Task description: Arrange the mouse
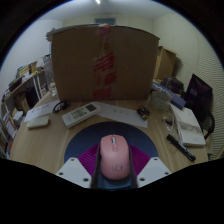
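Mouse [116,158], pink, sits right between the gripper [113,170] fingers, over the blue mouse pad [92,138] on the wooden desk [50,142]. The pads hug both its sides, so it looks clamped. Its long axis runs straight along the fingers, nose pointing away toward the cardboard box [104,60]. The risk: smooth curved shell, so a loose squeeze or tilt could let it slip or twist.
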{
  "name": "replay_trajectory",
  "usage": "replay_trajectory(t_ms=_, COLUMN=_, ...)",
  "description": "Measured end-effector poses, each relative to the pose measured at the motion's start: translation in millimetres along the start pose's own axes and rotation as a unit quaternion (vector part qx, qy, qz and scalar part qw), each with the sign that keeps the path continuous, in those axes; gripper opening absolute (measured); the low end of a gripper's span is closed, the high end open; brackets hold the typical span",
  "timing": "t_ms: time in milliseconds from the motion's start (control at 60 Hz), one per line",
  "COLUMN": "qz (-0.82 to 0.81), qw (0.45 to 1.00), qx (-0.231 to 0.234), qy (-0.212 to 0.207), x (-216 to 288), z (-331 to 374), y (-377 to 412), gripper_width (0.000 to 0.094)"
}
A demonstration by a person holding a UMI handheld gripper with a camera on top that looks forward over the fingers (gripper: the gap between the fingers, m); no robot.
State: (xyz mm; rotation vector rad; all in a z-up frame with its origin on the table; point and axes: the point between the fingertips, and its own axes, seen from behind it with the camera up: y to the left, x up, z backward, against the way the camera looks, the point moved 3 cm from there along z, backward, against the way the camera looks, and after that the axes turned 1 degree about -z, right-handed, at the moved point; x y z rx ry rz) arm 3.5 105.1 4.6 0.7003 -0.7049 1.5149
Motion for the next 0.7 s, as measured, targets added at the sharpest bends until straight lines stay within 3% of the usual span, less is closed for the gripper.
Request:
replay_trajectory(t_ms=83, qz=-0.005, qw=1.0, qx=0.013, qy=0.02, x=-1, z=2, y=0, gripper_width=0.057)
replay_trajectory(t_ms=133, qz=-0.03, qw=0.998, qx=0.025, qy=0.039, x=-2, z=11, y=-2, gripper_width=0.0729)
replay_trajectory(t_ms=200, qz=-0.054, qw=0.997, qx=0.047, qy=0.033, x=6, z=32, y=0, gripper_width=0.0895)
replay_trajectory(t_ms=267, qz=-0.054, qw=0.997, qx=0.053, qy=0.025, x=9, z=61, y=-6, gripper_width=0.0841)
replay_trajectory(t_ms=467, qz=-0.095, qw=0.994, qx=0.059, qy=0.016, x=-9, z=165, y=-30, gripper_width=0.0837)
replay_trajectory(t_ms=700, qz=-0.169, qw=0.985, qx=0.013, qy=0.032, x=-62, z=223, y=-79, gripper_width=0.0839)
